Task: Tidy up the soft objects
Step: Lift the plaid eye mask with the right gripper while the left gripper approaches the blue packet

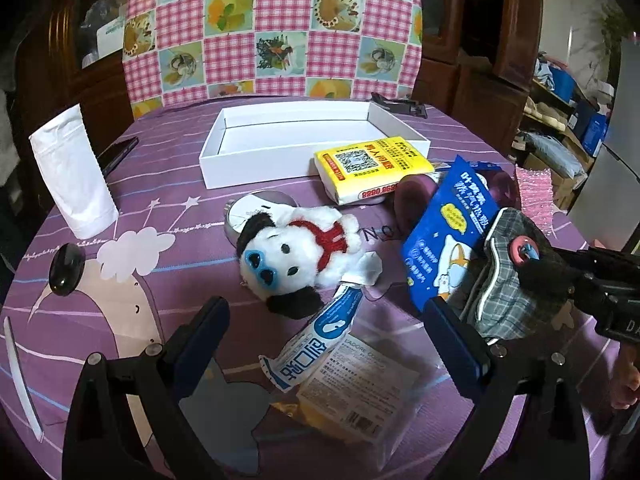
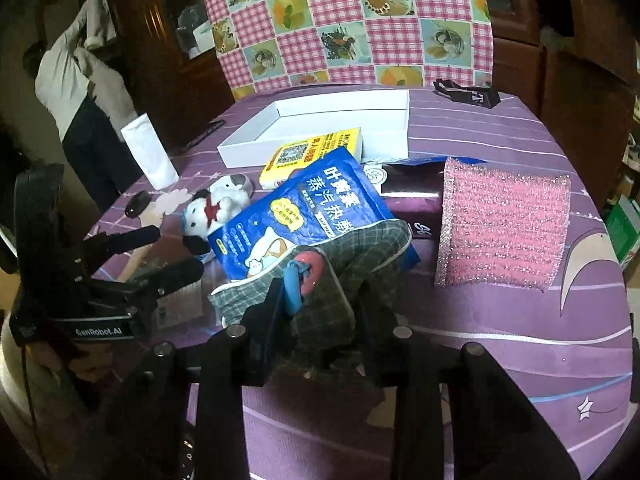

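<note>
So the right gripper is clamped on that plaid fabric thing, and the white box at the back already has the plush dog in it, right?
Not quite. The right gripper is shut on the plaid fabric item, but the white box holds no plush dog. The left wrist view shows the plush dog lying on the purple tablecloth, in front of the box.

Bare cloth (image 2: 500,340) right of plaid pouch (image 2: 360,256); blue packet (image 2: 304,208) crowding behind.
</note>
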The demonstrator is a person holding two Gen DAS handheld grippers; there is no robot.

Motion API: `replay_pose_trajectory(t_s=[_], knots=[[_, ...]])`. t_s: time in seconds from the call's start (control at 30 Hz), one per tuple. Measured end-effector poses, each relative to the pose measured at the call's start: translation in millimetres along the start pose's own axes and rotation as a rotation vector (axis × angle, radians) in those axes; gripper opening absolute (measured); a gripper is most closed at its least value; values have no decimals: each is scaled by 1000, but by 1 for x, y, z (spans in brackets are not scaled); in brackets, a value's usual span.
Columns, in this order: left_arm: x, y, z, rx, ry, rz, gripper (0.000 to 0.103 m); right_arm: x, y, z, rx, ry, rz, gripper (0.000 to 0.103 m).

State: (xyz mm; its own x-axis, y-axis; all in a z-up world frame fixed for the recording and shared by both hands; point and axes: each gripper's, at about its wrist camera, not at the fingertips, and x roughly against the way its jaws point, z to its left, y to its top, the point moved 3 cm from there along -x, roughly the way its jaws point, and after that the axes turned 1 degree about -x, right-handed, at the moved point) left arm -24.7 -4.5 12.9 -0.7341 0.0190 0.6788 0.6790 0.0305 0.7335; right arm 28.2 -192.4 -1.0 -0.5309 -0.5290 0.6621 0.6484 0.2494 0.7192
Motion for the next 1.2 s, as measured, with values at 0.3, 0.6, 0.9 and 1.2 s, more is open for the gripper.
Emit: replay_pose_trajectory(t_s=[0.3, 0.6, 0.9, 1.2], knots=[[10, 3, -3, -1, -44, -59, 99, 23, 12, 0, -34, 45, -109, 35], [13, 4, -10, -28, -86, -76, 98, 39, 23, -9, -98, 27, -188, 35], [18, 3, -18, 6, -269, -88, 76, 44, 26, -11, -94, 16, -205, 35], [-21, 9, -35, 16, -293, 48, 63, 49, 30, -20, -144, 20, -209, 35]])
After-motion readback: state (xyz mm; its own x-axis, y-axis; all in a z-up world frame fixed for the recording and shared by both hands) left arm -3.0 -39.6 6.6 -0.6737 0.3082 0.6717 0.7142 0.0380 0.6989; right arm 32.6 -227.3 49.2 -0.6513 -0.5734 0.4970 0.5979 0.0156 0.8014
